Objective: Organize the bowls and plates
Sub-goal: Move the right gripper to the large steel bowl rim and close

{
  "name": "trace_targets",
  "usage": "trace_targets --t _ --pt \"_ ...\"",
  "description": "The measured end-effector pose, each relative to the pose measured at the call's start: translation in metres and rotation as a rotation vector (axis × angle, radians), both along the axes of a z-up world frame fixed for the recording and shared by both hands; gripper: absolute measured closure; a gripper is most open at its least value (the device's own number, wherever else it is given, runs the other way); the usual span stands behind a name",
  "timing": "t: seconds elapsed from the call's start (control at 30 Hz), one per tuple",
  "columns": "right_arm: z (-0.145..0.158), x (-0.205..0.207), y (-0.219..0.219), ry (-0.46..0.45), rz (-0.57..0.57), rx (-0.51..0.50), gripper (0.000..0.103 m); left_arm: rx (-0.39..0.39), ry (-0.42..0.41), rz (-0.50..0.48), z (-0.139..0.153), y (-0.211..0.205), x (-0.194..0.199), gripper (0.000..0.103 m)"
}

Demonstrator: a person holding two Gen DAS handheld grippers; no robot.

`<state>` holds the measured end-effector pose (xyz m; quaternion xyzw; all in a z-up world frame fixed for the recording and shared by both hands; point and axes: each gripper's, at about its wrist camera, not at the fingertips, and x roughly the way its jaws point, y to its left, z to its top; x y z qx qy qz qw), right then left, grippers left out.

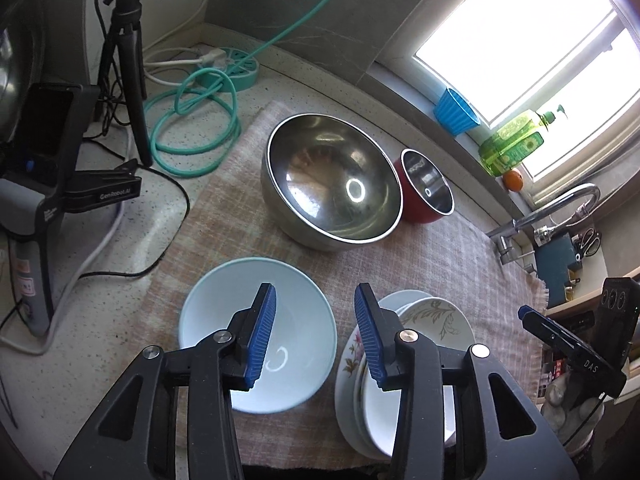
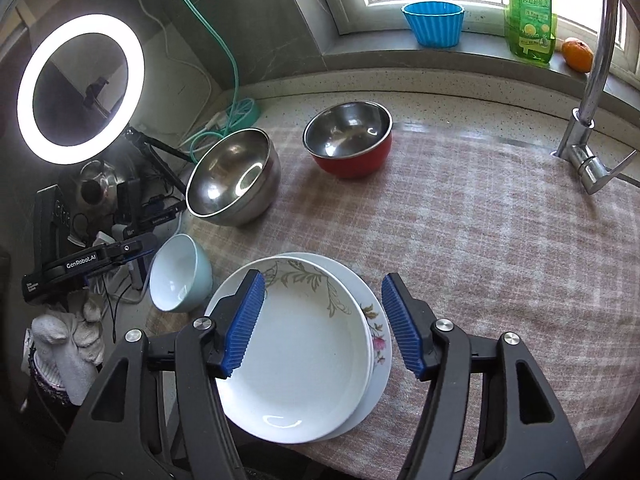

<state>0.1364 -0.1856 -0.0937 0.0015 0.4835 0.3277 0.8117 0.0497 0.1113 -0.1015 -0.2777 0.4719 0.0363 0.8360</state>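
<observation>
Right wrist view: my right gripper hung over the plate stack at the near edge of the checked cloth, jaws apart, nothing held. My left gripper was likewise apart and empty, above the gap between the pale blue bowl and the stack. Plates looked done, I judged. Farther back, the large steel bowl and red bowl stood separate, not yet nested.
</observation>
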Motion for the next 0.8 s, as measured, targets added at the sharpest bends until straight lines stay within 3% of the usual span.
trace_targets --t 0.27,0.5,0.73,0.8 --pt "-0.001 0.026 0.035 0.041 0.020 0.047 0.039 0.006 0.002 0.030 -0.004 0.030 0.031 0.064" --pt "-0.016 0.055 0.077 0.157 0.024 0.118 0.039 0.002 0.038 0.034 -0.020 0.048 0.063 0.064" --pt "-0.036 0.079 0.112 0.219 0.015 0.113 0.040 -0.020 0.056 0.049 -0.030 0.065 0.082 0.064" --pt "-0.041 0.086 0.121 0.233 0.014 0.113 0.044 -0.029 0.063 0.048 -0.033 0.068 0.086 0.064"
